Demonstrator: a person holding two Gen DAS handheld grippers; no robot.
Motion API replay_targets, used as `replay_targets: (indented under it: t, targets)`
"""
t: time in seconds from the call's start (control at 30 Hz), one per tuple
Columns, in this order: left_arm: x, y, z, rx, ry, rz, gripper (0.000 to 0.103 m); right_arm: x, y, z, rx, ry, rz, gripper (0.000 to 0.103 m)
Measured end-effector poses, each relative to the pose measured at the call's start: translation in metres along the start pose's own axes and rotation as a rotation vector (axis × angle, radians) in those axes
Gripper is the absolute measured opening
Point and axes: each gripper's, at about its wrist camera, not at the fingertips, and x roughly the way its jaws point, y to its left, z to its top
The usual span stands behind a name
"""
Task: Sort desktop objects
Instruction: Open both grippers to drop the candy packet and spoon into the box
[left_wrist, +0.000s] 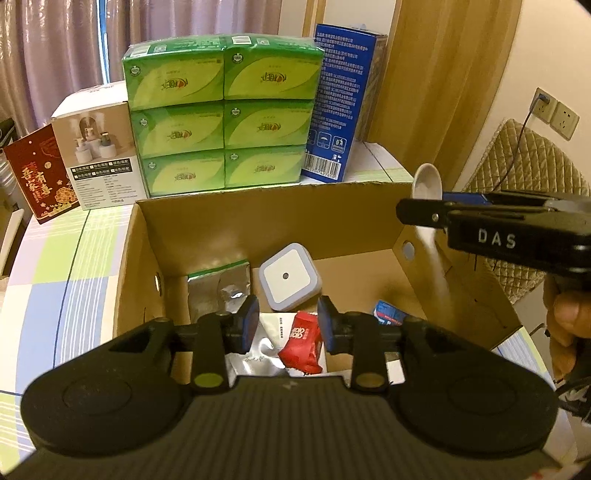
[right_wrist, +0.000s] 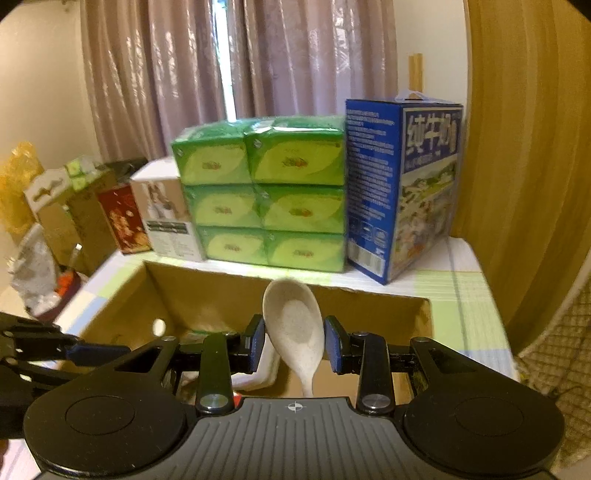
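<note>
Right gripper (right_wrist: 294, 349) over cardboard box (left_wrist: 236, 218), white spoon (right_wrist: 295, 325) between parted pads.

Spoon bowl up and toward far side, handle pointing down into box; long axis near-vertical, tilted. Left pad (right_wrist: 257, 345) touching or just beside spoon bowl, right pad apart from it: grip released or nearly so, cannot tell if spoon is supported. Nearer to spoon: right gripper. Left gripper (left_wrist: 287, 323) partly open, holding nothing, hovering above box contents: red packet (left_wrist: 301, 347), square white night light (left_wrist: 286, 276), foil pouches. Readable: "DAS" on right gripper body. Chinese print on blue carton (right_wrist: 402, 184) and green tissue packs (left_wrist: 221, 118), not legible.
</note>
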Motion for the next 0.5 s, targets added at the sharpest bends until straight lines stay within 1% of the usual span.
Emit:
replay_targets:
  t: [0.03,0.07,0.33,0.43,0.5]
  targets:
    - [-0.001,0.001,-0.001,-0.001,0.0,0.002,0.03,-0.002,-0.001,0.0,0.007,-0.012,-0.002,0.06]
    - [-0.002,0.001,-0.002,0.0,-0.001,0.005,0.031,-0.004,-0.002,-0.001,0.012,-0.021,-0.002,0.063]
    - [-0.01,0.001,-0.007,0.01,0.01,0.019,0.031,-0.02,-0.015,-0.007,0.045,-0.016,-0.017,0.065]
    - [-0.016,-0.002,-0.011,0.012,0.009,0.023,0.031,-0.03,-0.016,-0.012,0.051,-0.013,-0.028,0.067]
    - [-0.021,-0.005,-0.013,0.013,0.01,0.027,0.031,-0.038,-0.016,-0.016,0.059,-0.011,-0.029,0.071]
